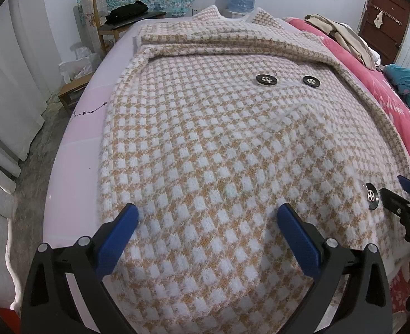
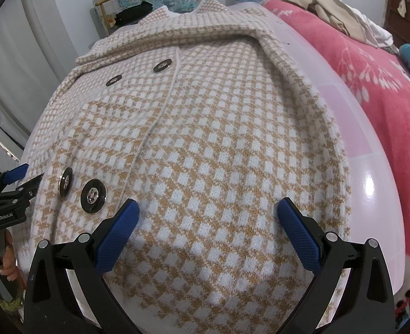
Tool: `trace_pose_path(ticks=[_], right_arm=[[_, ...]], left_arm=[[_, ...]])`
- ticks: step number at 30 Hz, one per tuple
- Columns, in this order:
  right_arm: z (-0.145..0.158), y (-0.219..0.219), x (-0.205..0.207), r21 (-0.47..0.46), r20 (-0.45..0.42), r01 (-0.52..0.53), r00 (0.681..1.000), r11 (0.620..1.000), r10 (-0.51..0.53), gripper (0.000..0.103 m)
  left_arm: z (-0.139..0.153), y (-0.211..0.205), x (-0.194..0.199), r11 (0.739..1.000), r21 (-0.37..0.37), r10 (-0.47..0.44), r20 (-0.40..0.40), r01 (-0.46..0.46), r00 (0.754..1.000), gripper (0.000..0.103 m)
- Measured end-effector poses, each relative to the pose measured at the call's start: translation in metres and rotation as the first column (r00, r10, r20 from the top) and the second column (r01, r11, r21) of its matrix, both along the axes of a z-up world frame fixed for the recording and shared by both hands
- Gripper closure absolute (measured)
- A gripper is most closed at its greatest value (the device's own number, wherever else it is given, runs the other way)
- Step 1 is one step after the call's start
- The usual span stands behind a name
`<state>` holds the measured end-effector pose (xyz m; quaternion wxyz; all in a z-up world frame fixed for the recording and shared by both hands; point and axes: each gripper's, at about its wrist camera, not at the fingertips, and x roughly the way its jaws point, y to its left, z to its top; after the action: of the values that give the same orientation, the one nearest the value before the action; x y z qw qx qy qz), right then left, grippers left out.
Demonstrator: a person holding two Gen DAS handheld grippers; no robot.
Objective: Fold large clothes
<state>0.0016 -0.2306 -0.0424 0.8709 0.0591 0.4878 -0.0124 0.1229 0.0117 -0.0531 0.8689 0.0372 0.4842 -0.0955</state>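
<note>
Lying spread across a pale pink table [image 1: 77,150], the checked tan-and-white coat [image 1: 205,144] is taking up most of both views, front side up, its collar at the far end and both sleeves folded in over the body. A red floral blanket [image 2: 372,89] is running along the right side of the table, with a heap of beige and white clothes [image 2: 333,14] sitting on it at the far end. A wooden chair [image 1: 107,8] is standing beyond the table's far left corner. The left gripper [image 1: 207,224] is hovering over the near hem, its blue fingers [image 1: 118,236] spread wide and gripping nothing. The right gripper [image 2: 207,220] is doing the same beside it, fingers [image 2: 299,236] wide apart and empty, just right of two black buttons [image 2: 93,196] near the hem. Two more buttons [image 1: 266,79] are sitting higher up, near the chest.
</note>
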Motion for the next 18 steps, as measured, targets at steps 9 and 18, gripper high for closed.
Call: trace_pose_path(ticks=[9,18], right_arm=[[0.0003,0.0006,-0.0003,0.0,0.002,0.001,1.0,1.0,-0.001,0.008],[0.0002,0.0013,-0.0001,-0.001,0.0,0.002,1.0,1.0,-0.002,0.008]], left_arm=[[-0.0001,0.0004,0.0003,1.0,-0.001,-0.002,0.0,0.002,1.0,0.004],[-0.0001,0.0002,0.0001,1.0,0.001,-0.001,0.001,0.001,1.0,0.004]])
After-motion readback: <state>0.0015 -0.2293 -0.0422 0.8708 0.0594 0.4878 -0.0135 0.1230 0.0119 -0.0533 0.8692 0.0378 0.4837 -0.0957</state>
